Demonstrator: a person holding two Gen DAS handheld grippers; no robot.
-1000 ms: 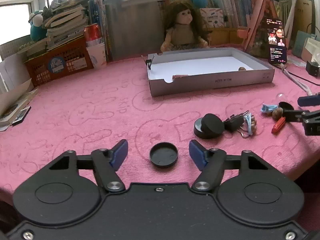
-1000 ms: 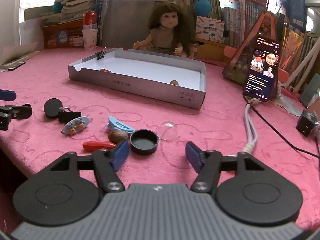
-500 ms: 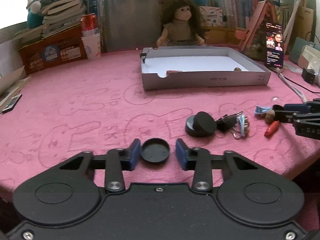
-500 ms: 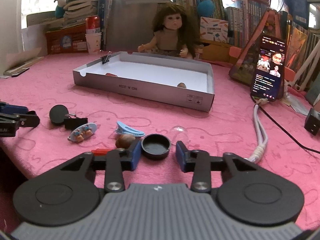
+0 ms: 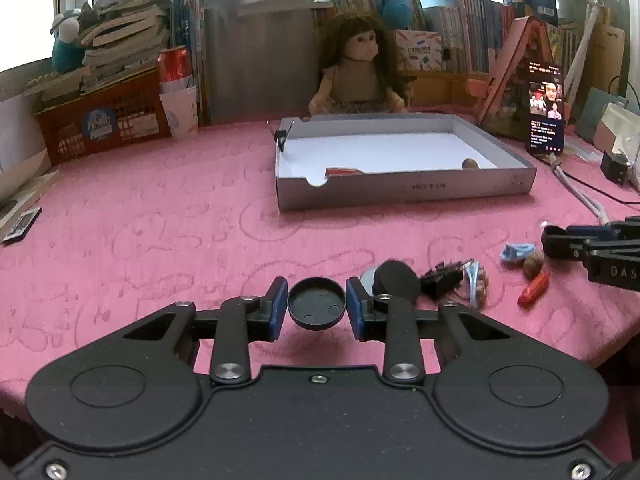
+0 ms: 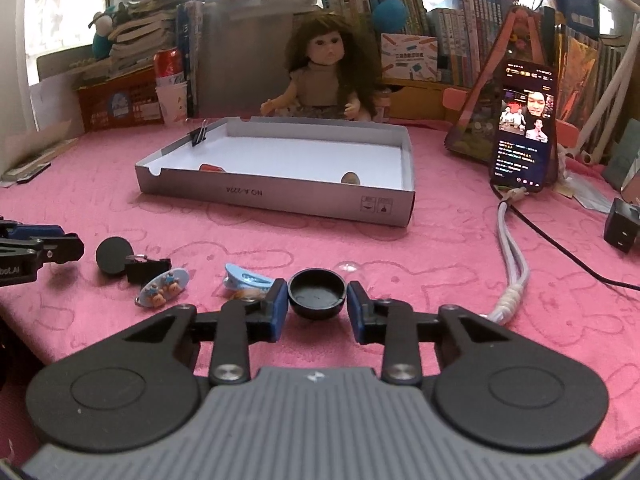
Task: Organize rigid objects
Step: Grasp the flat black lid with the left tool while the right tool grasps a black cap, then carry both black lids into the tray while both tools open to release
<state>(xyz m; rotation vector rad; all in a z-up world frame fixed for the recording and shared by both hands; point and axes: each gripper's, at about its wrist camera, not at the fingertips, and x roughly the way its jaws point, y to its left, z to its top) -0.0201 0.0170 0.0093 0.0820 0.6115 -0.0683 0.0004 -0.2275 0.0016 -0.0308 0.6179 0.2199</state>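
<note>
Gripping a shallow round black plastic lid (image 5: 316, 306) between its blue pads, the left gripper (image 5: 316, 309) was clamped on the lid's rim, hollow side facing the camera, above the pink terry tablecloth (image 5: 160, 220). Just right of its fingers lay a matte black disc (image 5: 396, 278), a black binder clip (image 5: 442, 278), a walnut (image 5: 533, 265) and a red plastic piece (image 5: 534, 289). Straight ahead, well apart, sat the grey cardboard tray (image 5: 404, 192) with its smooth white floor.

The right gripper (image 6: 317, 306) likewise pinched a deeper black cap (image 6: 317, 290), open side up. Beside its left finger lay a pale blue hair clip (image 6: 244, 280); further left, an oval clip with bear figures (image 6: 163, 286). A clear dome (image 6: 349, 267) sat just beyond the cap.
</note>
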